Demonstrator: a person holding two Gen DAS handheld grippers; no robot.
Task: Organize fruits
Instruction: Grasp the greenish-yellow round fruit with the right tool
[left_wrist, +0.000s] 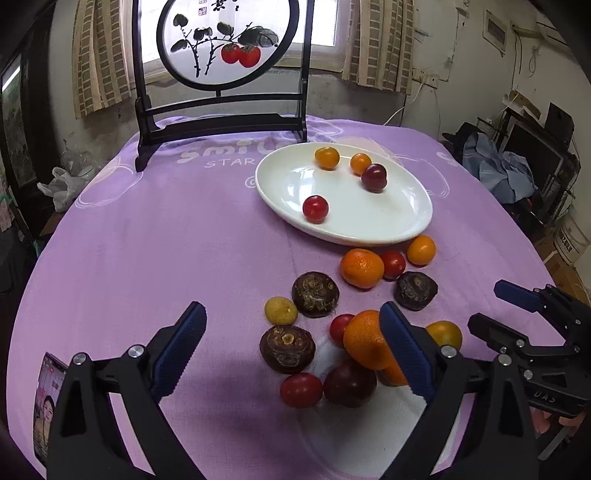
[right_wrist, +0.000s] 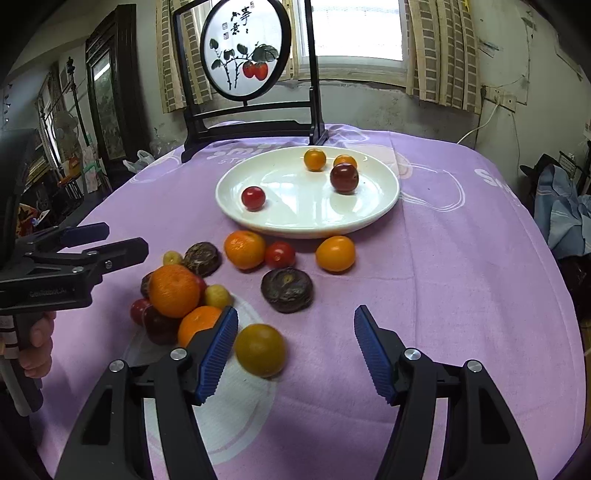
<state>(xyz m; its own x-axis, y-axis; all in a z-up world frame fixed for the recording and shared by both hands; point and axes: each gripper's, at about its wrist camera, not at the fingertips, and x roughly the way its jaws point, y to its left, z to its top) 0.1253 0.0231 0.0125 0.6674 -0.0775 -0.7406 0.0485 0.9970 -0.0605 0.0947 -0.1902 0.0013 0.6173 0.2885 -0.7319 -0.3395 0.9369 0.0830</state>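
A white oval plate on the purple cloth holds two yellow-orange fruits, a dark plum and a red tomato. Several loose fruits lie in front of it: oranges, red tomatoes, dark water chestnuts and yellow fruits. My left gripper is open, over the near pile around a chestnut. My right gripper is open, with a yellow-green fruit between its fingers, nearer the left finger, untouched.
A black-framed round painting screen stands at the table's far edge behind the plate. A phone lies at the near left. Clutter and furniture surround the table.
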